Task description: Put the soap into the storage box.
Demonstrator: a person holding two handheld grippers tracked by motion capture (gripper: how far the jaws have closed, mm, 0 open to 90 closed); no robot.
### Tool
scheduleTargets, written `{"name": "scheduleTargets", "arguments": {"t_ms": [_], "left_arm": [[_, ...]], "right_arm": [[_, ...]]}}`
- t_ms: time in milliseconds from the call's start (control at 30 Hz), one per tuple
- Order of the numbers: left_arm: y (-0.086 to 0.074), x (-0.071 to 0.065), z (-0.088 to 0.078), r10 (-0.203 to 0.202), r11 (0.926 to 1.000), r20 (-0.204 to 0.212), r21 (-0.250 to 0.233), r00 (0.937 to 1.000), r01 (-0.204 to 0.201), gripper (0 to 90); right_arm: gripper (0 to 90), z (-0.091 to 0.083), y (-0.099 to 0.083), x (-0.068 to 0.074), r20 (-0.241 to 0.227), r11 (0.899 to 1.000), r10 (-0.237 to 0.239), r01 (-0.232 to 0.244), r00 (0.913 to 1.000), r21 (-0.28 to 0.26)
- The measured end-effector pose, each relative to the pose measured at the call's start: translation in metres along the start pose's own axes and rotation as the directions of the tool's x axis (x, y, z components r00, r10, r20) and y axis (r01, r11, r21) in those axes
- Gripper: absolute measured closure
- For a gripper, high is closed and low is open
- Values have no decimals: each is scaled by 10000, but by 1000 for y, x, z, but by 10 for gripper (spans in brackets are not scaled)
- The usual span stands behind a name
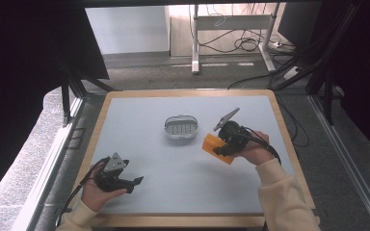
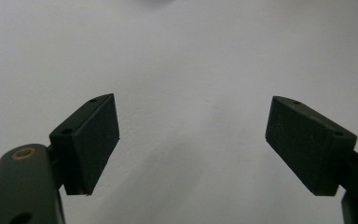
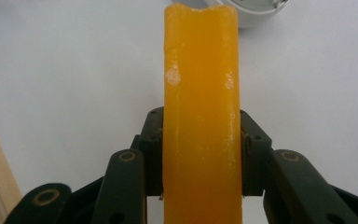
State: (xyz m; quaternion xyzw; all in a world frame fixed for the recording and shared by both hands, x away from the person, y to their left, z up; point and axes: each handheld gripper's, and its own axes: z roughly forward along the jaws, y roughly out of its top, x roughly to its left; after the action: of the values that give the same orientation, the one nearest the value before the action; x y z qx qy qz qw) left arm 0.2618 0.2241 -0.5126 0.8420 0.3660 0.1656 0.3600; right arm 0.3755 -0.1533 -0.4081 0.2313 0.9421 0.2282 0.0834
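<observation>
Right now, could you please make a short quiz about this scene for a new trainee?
1. True or false: the right tool is shut on the orange bar.
2. Which tool has nothing between its jaws: A) left tool, B) right tool?
3. What sits on the grey mat just beyond the orange bar, toward the middle?

Key:
1. True; both jaws press the sides of the bar.
2. A; its jaws stand wide apart over bare mat.
3. A small oval white dish with a slotted bottom.
</observation>
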Motion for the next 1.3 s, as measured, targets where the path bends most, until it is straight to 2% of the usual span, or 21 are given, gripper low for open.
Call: {"name": "scheduleTargets", "arguments": {"t_ms": [300, 833, 1300], "left_arm": [[0, 0, 0, -24, 10000, 24, -26, 10000, 24, 174], [0, 0, 0, -42, 10000, 45, -14, 10000, 42, 183], [1, 0, -1, -36, 10000, 69, -40, 10000, 36, 178]], "right_arm": [[615, 4, 14, -6, -101, 9998, -198, 198, 9998, -22], [615, 8, 34, -19, 33, 9992, -384, 384, 9993, -86], [614, 12, 51, -31, 70, 9988, -491, 490, 9988, 64]]}}
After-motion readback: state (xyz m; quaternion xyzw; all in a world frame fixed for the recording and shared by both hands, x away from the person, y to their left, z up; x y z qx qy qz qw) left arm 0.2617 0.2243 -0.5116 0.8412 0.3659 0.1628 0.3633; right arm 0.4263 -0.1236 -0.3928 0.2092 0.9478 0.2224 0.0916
